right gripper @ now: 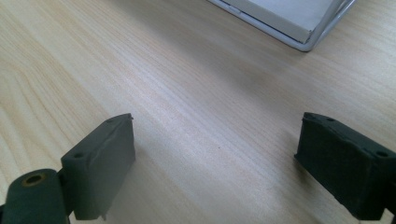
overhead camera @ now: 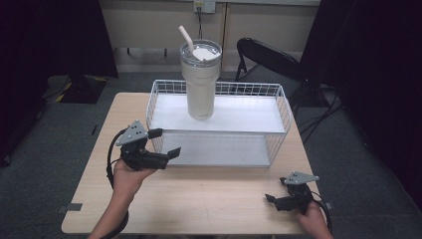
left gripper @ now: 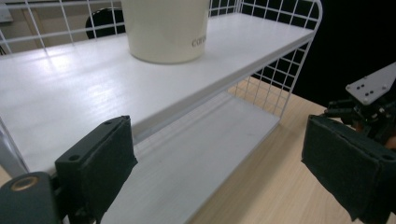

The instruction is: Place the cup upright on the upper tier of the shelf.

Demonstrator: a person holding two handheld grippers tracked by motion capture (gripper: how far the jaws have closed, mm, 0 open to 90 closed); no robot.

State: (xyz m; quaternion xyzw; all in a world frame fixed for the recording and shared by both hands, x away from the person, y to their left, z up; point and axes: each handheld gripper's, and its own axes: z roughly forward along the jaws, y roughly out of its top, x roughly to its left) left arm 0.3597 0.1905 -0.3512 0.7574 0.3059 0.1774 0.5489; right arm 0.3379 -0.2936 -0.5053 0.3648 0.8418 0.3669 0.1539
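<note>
Left gripper (left gripper: 224,172) jaws spread wide before white shelf (left gripper: 84,93); cream tumbler (left gripper: 163,28) on top tier.

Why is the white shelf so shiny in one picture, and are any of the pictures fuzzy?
In the left gripper view, light glares off the top shelf beside the cup. In the right gripper view the wooden table is evenly lit and fairly sharp, with the near pads a bit soft. The high view is grainy, with dark room edges.

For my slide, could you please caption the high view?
Cream tumbler on wire shelf; both grippers open.
</note>
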